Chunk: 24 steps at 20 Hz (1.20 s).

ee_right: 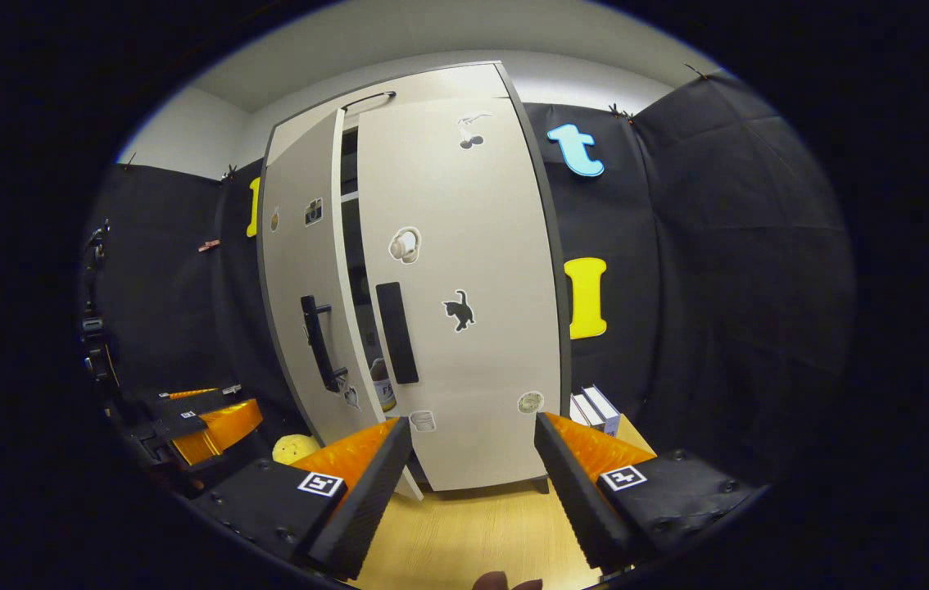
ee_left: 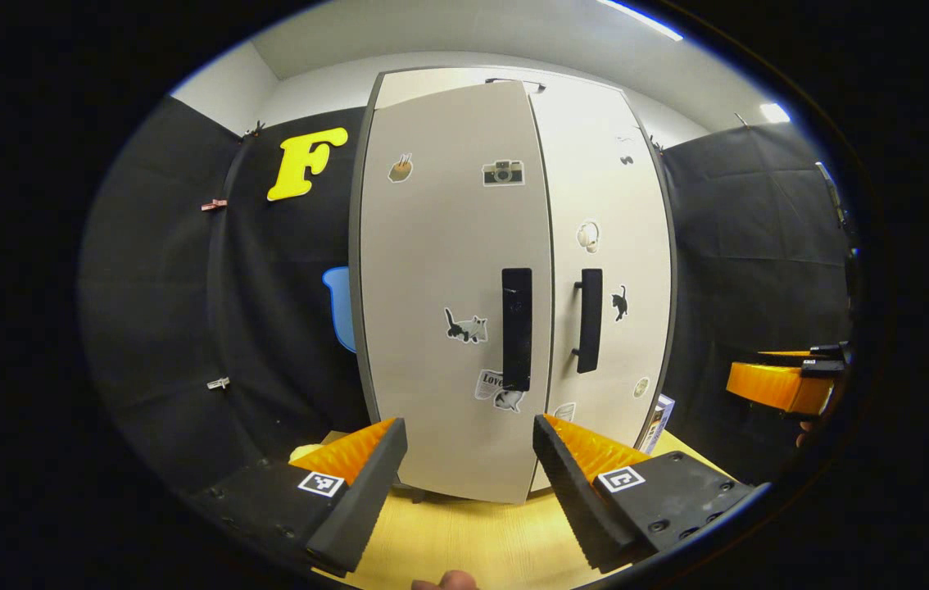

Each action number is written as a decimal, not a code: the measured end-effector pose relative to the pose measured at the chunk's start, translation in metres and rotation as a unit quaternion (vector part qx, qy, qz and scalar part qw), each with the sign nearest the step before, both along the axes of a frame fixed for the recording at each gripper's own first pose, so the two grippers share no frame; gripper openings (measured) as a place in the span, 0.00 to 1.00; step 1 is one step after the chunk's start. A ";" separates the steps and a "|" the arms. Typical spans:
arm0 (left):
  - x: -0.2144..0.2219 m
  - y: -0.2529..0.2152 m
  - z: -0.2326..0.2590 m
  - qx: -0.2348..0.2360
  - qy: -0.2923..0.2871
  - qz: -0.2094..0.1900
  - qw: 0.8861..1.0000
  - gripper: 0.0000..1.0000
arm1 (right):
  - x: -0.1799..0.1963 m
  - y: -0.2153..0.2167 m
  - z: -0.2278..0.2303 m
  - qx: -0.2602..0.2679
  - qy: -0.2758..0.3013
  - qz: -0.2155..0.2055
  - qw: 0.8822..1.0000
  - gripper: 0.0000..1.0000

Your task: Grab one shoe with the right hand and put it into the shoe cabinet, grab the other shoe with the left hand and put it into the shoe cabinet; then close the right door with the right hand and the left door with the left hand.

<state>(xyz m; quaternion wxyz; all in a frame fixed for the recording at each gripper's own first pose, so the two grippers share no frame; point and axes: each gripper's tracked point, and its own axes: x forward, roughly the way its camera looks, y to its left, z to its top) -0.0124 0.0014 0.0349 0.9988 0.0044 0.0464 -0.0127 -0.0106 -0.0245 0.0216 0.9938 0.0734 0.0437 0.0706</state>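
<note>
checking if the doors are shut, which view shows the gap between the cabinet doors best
The right gripper view: the gap opens dark beside the ajar left door, shelves visible inside. In the left gripper view the left door faces the camera and hides it.

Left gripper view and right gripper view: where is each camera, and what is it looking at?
Left gripper view: rides the left gripper, facing the cabinet's left door; open fingers below, right gripper off to the side.
Right gripper view: rides the right gripper, facing the right door; open fingers below, left gripper beside.
Both share the cabinet and table.
</note>
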 end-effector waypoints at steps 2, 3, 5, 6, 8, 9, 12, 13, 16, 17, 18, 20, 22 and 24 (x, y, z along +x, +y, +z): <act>-0.006 -0.003 0.004 0.000 -0.006 0.004 1.000 0.96 | -0.003 0.000 0.001 -0.003 -0.003 0.000 1.000 0.98; -0.006 -0.003 0.006 0.002 -0.009 0.007 1.000 0.96 | -0.004 -0.001 0.001 -0.005 -0.005 -0.001 1.000 0.98; -0.011 -0.001 0.007 0.004 -0.013 0.014 1.000 0.96 | -0.005 -0.003 0.001 -0.011 -0.009 -0.005 1.000 0.98; -0.014 0.000 0.009 0.003 -0.016 0.018 1.000 0.96 | -0.005 -0.005 0.001 -0.019 -0.011 -0.010 1.000 0.98; -0.017 0.001 0.012 -0.002 -0.021 0.020 1.000 0.96 | -0.005 -0.007 0.003 -0.037 -0.020 -0.019 0.999 0.98; -0.018 0.002 0.013 -0.003 -0.023 0.021 1.000 0.96 | -0.006 -0.007 0.006 -0.044 -0.026 -0.022 0.998 0.98; -0.021 0.005 0.018 0.002 -0.027 0.027 0.999 0.96 | -0.011 -0.001 0.014 -0.054 -0.046 -0.023 0.997 0.98; -0.021 0.004 0.020 0.004 -0.029 0.027 0.999 0.96 | -0.012 0.001 0.015 -0.054 -0.050 -0.021 0.997 0.98; -0.022 0.000 0.026 0.009 -0.033 0.024 0.999 0.96 | -0.016 0.008 0.014 -0.050 -0.052 -0.012 0.997 0.98; -0.023 -0.002 0.028 0.010 -0.036 0.023 0.999 0.96 | -0.017 0.008 0.014 -0.048 -0.051 -0.011 0.998 0.98; -0.024 -0.004 0.030 0.013 -0.039 0.022 0.999 0.96 | -0.017 0.008 0.014 -0.047 -0.051 -0.011 0.998 0.98; -0.026 -0.006 0.032 0.018 -0.041 0.020 0.999 0.96 | -0.017 0.006 0.015 -0.045 -0.052 -0.011 0.998 0.98; -0.027 -0.007 0.031 0.020 -0.041 0.019 0.999 0.96 | -0.017 0.004 0.015 -0.041 -0.051 -0.011 0.998 0.98; -0.027 -0.008 0.030 0.019 -0.038 0.019 0.999 0.96 | -0.019 0.004 0.015 -0.039 -0.050 -0.010 0.998 0.98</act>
